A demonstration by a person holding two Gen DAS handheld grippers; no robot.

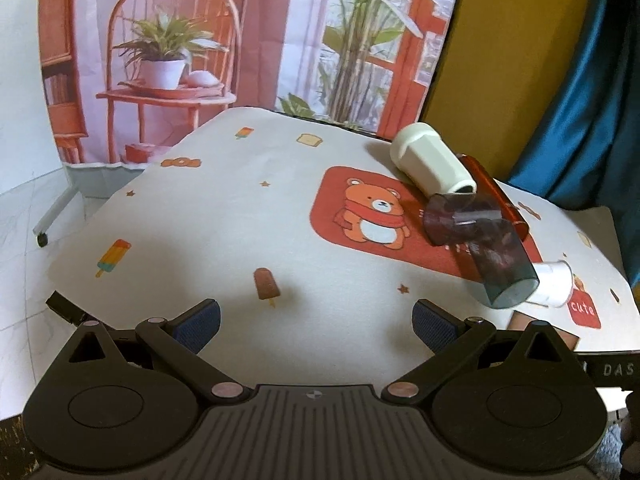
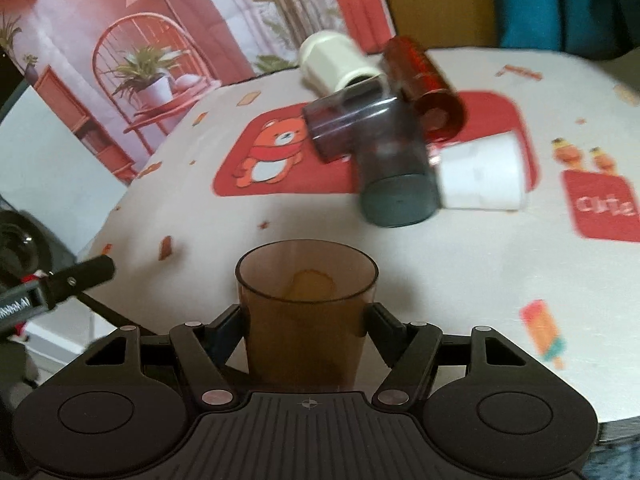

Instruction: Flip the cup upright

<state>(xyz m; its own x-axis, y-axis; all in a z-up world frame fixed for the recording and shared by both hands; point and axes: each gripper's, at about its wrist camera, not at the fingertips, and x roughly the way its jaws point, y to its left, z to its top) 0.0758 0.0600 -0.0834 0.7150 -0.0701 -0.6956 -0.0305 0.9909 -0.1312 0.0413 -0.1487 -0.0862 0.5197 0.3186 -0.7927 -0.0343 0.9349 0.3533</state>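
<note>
Printed backdrop [image 1: 240, 52] across upper left and centre: rattan chair, potted plant, red window frames. Mustard wall [image 1: 508, 40] upper right, teal curtain [image 1: 592, 112] at far right. Pale marbled floor [image 1: 24, 216] at left edge.

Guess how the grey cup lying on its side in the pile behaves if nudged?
Likely rolls: the grey cup lies on its round wall. Probably light, thin translucent plastic. It touches the white cup and purple cup, so a nudge may shift them.

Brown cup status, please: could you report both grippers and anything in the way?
Right gripper shut on brown cup, mouth up. Left gripper open, empty. Five tipped cups piled ahead.
</note>
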